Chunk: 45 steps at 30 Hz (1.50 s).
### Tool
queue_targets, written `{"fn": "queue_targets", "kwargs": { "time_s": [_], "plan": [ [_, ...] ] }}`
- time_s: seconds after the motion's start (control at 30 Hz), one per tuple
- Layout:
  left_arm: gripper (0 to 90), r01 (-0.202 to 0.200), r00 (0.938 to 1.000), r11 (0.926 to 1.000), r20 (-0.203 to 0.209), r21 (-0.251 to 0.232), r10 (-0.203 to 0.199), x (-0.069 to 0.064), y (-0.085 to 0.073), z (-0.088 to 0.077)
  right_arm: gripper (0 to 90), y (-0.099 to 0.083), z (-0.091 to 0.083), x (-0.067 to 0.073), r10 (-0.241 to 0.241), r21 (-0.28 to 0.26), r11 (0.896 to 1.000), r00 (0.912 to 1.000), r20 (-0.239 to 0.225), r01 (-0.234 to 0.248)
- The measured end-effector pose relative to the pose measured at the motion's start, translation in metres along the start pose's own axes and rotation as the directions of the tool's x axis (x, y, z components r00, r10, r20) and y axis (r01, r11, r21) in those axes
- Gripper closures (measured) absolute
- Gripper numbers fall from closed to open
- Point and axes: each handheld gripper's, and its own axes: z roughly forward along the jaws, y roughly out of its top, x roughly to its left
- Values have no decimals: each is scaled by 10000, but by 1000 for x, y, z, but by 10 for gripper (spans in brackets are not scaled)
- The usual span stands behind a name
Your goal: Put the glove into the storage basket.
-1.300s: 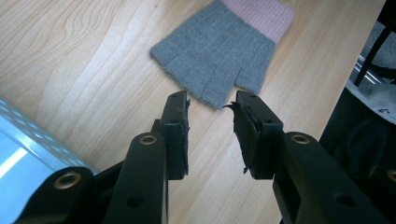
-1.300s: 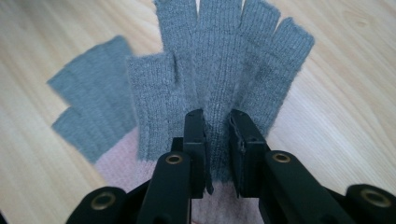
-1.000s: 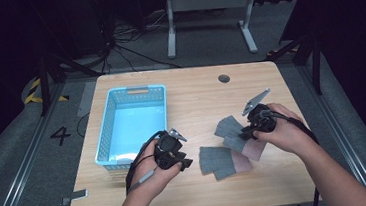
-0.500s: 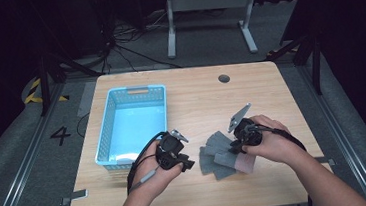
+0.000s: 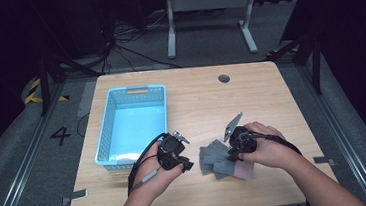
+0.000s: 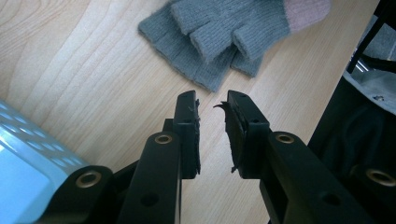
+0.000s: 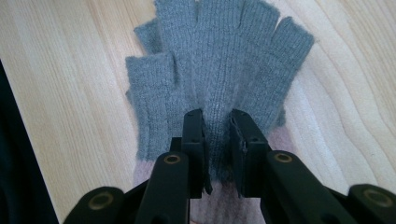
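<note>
Right gripper view, right tongs (image 7: 218, 140) pinching grey glove (image 7: 219, 60), left tongs (image 6: 212, 133) empty, closing.

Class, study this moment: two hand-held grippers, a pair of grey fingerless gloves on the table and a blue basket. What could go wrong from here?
1. The right gripper pinches a fold of the top grey glove; the second glove under it may be dragged along or left behind.
2. The left gripper is empty, its jaws just closing short of the gloves, so it may shut on nothing.
3. The pinch is near the pink cuff; dangling fingers could snag the blue basket rim.
</note>
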Motion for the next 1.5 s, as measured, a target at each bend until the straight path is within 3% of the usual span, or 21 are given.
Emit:
{"fn": "queue_targets", "kwargs": {
  "time_s": [0.27,0.33,0.43,0.63,0.73,0.87,1.07,1.17,1.23,1.3,1.4,1.5],
  "plan": [
    [751,285,9995,9986,101,452,-290,7,-2,16,729,-3,13,2,-51,-56,10000,9999,125,51],
    [746,224,9996,9981,146,578,-232,7,-1,19,658,-4,13,1,27,-383,9993,9999,98,-24],
    [737,115,9997,9982,209,594,-127,5,1,22,620,-8,10,3,198,-773,9968,9996,189,-183],
    [721,-24,9999,9984,163,572,14,2,4,26,602,-21,-3,5,589,-1526,9869,9973,432,-516],
    [679,-134,9999,9989,52,444,132,2,4,27,605,-29,-12,5,979,-2208,9716,9941,464,-853],
    [663,-145,9999,9997,66,203,144,4,3,26,606,-37,-20,3,1287,-2570,9599,9904,499,-1118],
    [658,-280,9994,9996,188,13,280,2,4,24,605,-58,-29,-2,1603,-2449,9591,9854,579,-1416],
    [606,-227,9997,9997,18,58,227,0,5,25,607,-69,-32,-5,1736,-2325,9600,9832,573,-1559],
    [588,-177,9998,9997,-71,188,179,-1,5,26,610,-75,-34,-7,1826,-2198,9615,9812,622,-1650],
    [590,-374,9992,9985,-98,405,379,-2,5,28,613,-79,-35,-8,1813,-2123,9632,9816,602,-1649],
    [667,-617,9972,9922,495,1079,566,-3,6,33,622,-85,-35,-11,1905,-2025,9624,9813,270,-1812],
    [695,-616,9968,9909,575,1197,550,-2,8,36,631,-92,-35,-13,1910,-1683,9681,9814,172,-1855]
  ]
}}
